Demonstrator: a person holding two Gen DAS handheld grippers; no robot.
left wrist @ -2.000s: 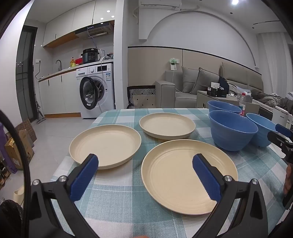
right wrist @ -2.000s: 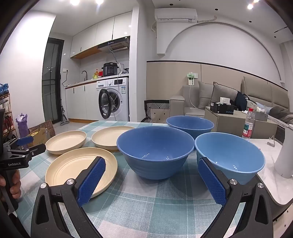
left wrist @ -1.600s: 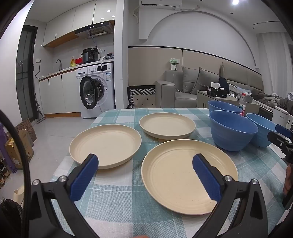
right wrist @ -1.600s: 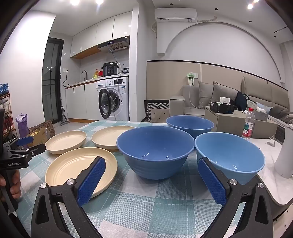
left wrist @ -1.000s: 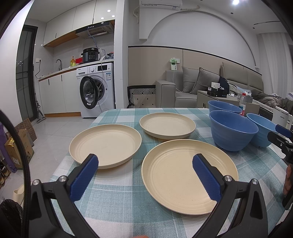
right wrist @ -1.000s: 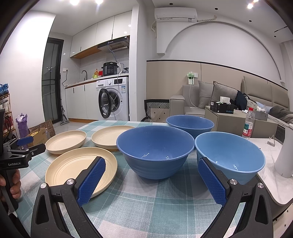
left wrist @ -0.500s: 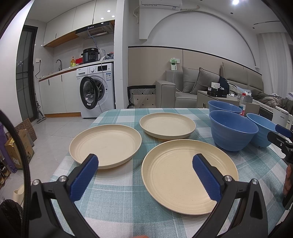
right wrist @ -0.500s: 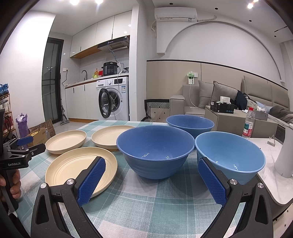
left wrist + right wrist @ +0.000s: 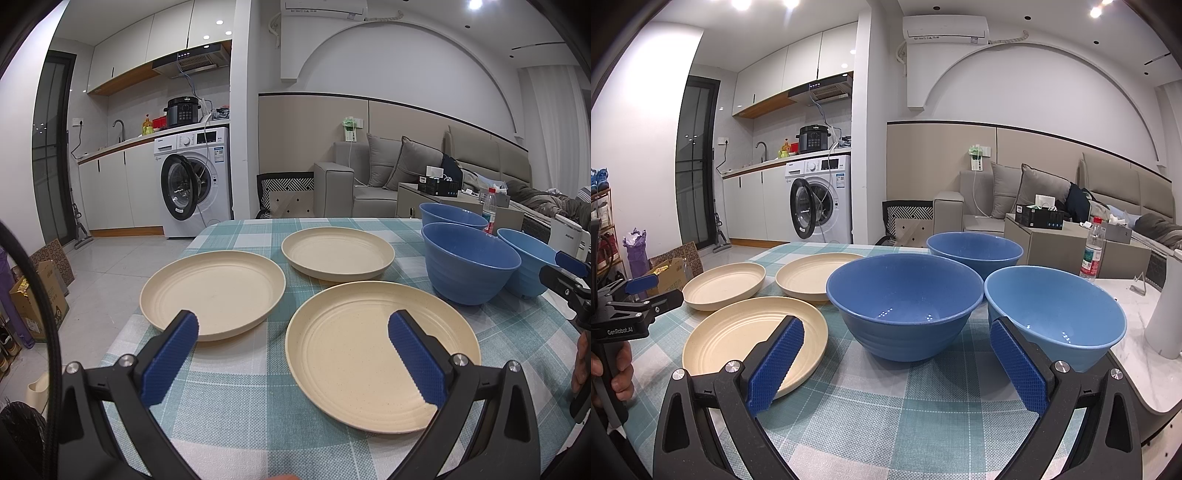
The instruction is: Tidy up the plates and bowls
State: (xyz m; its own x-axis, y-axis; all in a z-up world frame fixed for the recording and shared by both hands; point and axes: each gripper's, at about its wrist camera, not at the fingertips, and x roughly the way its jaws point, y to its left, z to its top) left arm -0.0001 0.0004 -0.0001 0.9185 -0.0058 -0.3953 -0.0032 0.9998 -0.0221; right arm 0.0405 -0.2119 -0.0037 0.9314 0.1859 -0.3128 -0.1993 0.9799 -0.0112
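Three plates (image 9: 380, 354), three bowls (image 9: 905, 306) (claws (image 9: 291, 354) spread)

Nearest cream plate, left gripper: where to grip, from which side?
Judgement: pinch the raised near rim of the nearest cream plate, coming in low from the front edge. It lies flat on the checked tablecloth, so only the rim offers purchase. Left gripper is open, empty.

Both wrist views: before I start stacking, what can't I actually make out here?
- Far bowl: right wrist view, base hidden behind the middle bowl; its rest on the table can't be checked.
- Light blue bowl: near side covered by the right gripper's finger.
- Near plate: left wrist view, right edge covered by the left gripper's finger.
- Table near edge: cut off in both views.
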